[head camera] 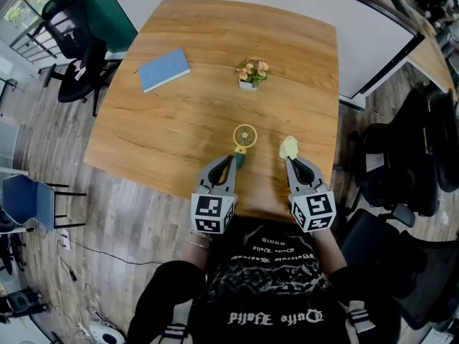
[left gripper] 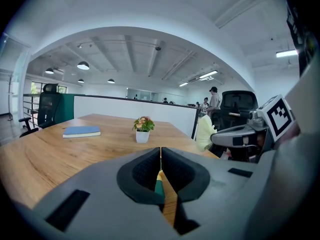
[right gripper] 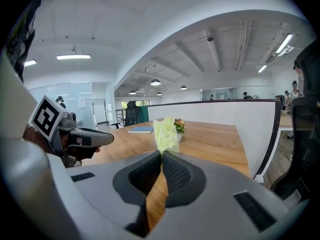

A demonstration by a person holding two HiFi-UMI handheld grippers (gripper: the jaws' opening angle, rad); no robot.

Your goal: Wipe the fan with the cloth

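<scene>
Fan (head camera: 244,136) head away, handle in left gripper (head camera: 233,162)

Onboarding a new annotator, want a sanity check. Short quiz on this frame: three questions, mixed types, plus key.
1. Multiple choice: the left tongs are shut on A) a pen, B) the fan, at its green handle, C) a mug.
2. True or false: the right tongs pinch the yellow-green cloth.
3. Fill in: beyond the fan, a potted plant and a blue ___ sit on the table.
Key: 1 B; 2 true; 3 book.
</scene>
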